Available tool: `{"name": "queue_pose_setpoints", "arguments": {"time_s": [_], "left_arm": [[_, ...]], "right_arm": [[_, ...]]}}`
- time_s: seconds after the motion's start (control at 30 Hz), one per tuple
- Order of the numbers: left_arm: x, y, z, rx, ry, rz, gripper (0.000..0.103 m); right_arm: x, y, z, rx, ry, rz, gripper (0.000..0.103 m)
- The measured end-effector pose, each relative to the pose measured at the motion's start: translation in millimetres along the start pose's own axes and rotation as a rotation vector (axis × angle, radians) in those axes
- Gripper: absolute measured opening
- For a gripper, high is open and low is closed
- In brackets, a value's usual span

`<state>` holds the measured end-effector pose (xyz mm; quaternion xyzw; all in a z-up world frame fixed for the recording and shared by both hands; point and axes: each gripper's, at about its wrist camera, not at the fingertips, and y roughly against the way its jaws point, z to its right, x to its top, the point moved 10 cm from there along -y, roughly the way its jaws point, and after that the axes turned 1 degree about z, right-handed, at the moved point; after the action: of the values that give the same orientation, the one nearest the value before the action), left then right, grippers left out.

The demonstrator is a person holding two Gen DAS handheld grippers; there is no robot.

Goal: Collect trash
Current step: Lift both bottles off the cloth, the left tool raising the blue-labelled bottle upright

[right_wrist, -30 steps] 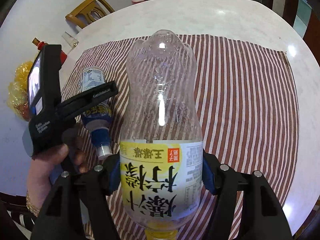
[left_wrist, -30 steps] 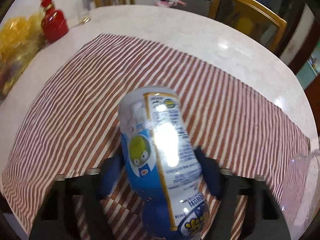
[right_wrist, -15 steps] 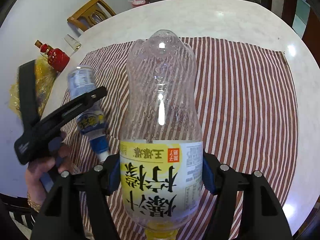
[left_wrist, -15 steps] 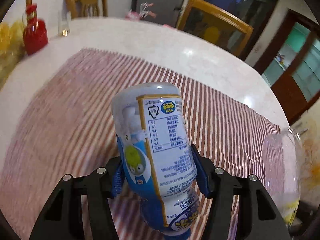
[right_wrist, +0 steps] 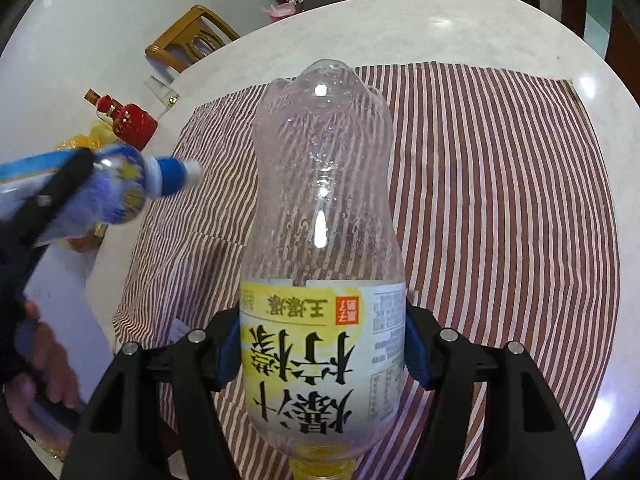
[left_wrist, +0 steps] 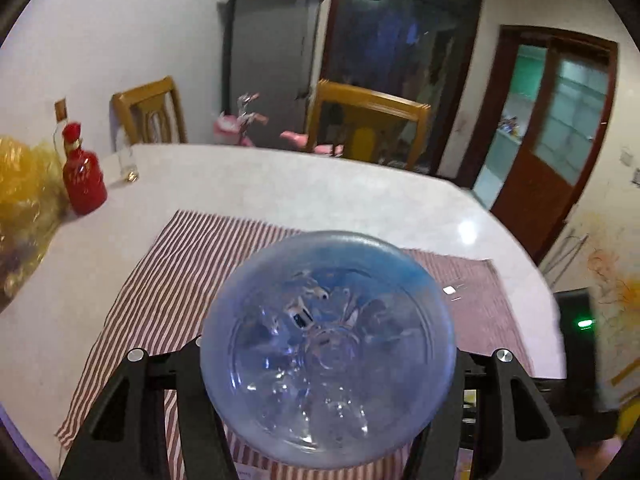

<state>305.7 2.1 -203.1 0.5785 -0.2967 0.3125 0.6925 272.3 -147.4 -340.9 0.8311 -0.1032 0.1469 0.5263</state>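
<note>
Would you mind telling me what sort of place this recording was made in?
Most likely a home dining room: a round pale table with a striped cloth, wooden dining chairs pulled up to it, and a grey fridge-like cabinet beside wooden doors.

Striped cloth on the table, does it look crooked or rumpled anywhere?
Yes. The striped cloth lies askew on the round table, and its near left part is rumpled, with a fold beside the clear bottle. Nothing looks spilled.
</note>
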Motion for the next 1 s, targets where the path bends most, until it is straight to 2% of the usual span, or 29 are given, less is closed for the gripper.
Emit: {"name": "queue_pose_setpoints", "arguments": {"time_s": [0.23, 0.47, 1.0], "left_arm": [[9.1, 39.1, 21.2, -0.046, -0.027, 0.064, 0.056], [12.2, 61.3, 31.8, -0.05, -0.059, 0.107, 0.056], [16.7, 80.5, 34.5, -0.05, -0.083, 0.137, 0.056]], "right_arm": [[-10.5, 10.3, -0.4, 0.006, -0.028, 0.021, 0.064], [-10.5, 16.9, -4.5, 0.008, -0.023, 0.041, 0.064], [-13.7, 21.0, -1.3, 0.018, -0.022, 0.058, 0.064]]}}
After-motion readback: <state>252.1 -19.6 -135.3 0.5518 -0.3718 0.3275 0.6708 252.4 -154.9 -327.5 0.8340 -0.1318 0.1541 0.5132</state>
